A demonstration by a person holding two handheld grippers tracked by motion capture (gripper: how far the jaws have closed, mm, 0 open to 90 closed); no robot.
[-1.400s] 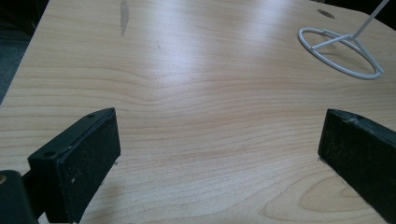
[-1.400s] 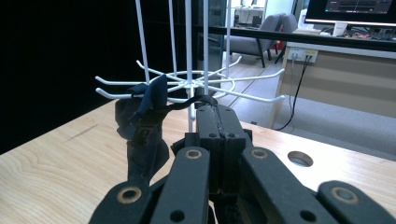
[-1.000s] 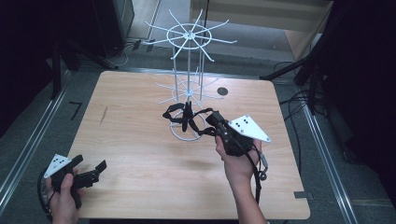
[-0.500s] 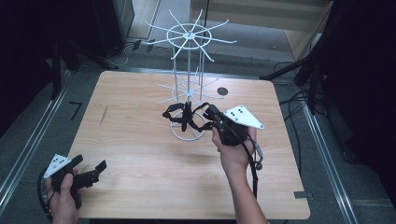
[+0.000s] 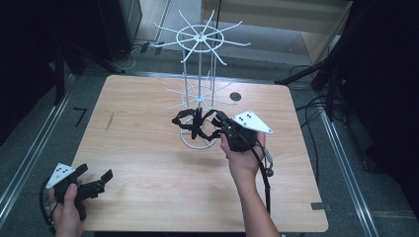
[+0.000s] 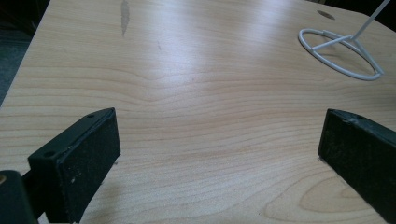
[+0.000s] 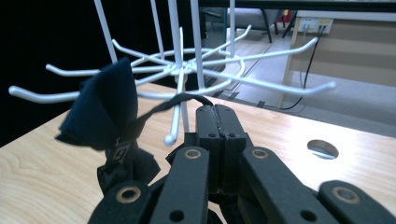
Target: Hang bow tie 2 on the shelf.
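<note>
- My right gripper (image 7: 215, 112) has its fingers pinched shut on the thin strap of a black fabric piece (image 7: 105, 109), because a strap gives the only slim edge worth clamping.
- In the high view that black fabric piece (image 5: 193, 123) sits at the middle of the frame, bunched against the pole of the white wire rack (image 5: 199, 74), just beneath its lower arms (I judge one of those hooks is where the strap loop belongs).
- My left gripper (image 5: 94, 183) waits in the lower left, fingers spread wide over bare table (image 6: 196, 93), holding nothing, out of the way.
</note>
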